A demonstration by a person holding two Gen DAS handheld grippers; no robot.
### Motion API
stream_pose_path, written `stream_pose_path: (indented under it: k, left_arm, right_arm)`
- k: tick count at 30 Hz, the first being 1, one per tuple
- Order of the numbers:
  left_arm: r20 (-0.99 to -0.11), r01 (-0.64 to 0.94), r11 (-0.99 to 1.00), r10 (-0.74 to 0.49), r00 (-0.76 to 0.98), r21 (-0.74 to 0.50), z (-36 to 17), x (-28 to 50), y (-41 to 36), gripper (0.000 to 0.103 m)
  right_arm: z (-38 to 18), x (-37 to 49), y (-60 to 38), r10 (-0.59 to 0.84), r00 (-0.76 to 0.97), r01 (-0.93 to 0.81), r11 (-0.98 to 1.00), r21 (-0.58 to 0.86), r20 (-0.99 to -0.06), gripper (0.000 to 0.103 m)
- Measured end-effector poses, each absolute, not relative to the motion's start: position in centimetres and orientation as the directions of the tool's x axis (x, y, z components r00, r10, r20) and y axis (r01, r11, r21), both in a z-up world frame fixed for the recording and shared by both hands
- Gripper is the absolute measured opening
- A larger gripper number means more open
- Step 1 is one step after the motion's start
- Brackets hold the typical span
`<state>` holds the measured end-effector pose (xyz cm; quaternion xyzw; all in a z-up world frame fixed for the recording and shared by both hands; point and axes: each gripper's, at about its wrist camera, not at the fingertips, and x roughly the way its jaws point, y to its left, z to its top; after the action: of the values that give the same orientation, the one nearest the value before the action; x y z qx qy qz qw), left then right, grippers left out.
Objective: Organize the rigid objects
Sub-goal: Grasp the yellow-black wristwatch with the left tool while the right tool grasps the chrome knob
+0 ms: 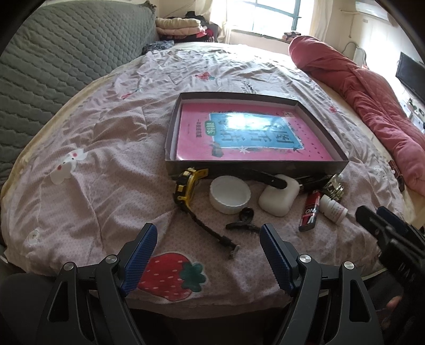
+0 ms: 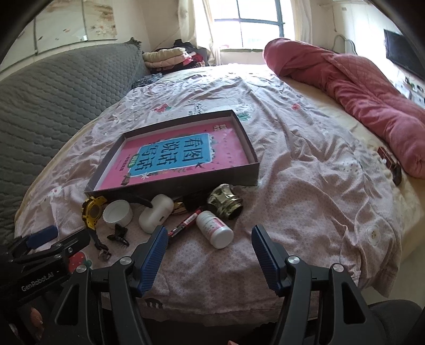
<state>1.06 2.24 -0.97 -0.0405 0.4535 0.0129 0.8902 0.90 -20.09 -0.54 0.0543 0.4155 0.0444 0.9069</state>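
Pill bottle [image 2: 214,229] lies toppled before the wide-open, empty right hand-held gripper [image 2: 209,242]; left hand-held gripper [image 1: 208,240] likewise. Advise gripping mid-body, then placing into box [image 2: 253,173].

Left wrist fisheye: low over the near bed edge, looking forward between its own blue fingers [image 1: 144,254], straight toward the shallow box [image 1: 255,165] and the window [image 1: 268,16]. Right wrist fisheye: just to the right, similarly low, angled slightly leftward across the box [image 2: 186,187]. Shared by both: box, clutter before it, the headboard [image 2: 53,106]. Each glimpsing the other gripper at frame edge.
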Motion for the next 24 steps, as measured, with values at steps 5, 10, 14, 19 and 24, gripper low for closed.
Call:
stream_pose_path:
  k: [5,10,14,19,24]
  left_arm:
    - [-0.821,-0.085,0.994,-0.009,0.571,-0.070,-1.6,1.9,3.5,0.080]
    - [-0.826,-0.111,0.991,0.000,0.564,-0.076,-2.1,2.8,4.5,0.080]
    - [-0.829,-0.125,0.990,0.020,0.558,-0.060,-2.6,3.5,5.3,0.080]
    - [-0.840,-0.127,0.991,0.035,0.541,-0.041,-3.3,5.0,5.8,0.080]
    - [-0.862,-0.118,0.991,0.001,0.506,-0.068,-4.3,6.4,6.4,0.080]
  right_arm:
    - [-0.9,1.5,-21.1,0.117,0.642,-0.010,0.989,0.144,-0.758,0.065]
    - [-1.3,2.1,-21.5,0.112,0.633,-0.002,0.990,0.143,-0.766,0.065]
    - [-1.5,2.6,-21.6,0.110,0.632,-0.008,0.991,0.134,-0.768,0.065]
    - [-1.8,3.4,-21.8,0.105,0.628,-0.015,0.992,0.123,-0.771,0.065]
    - [-2.3,4.7,-22.6,0.073,0.610,-0.017,0.997,0.079,-0.789,0.065]
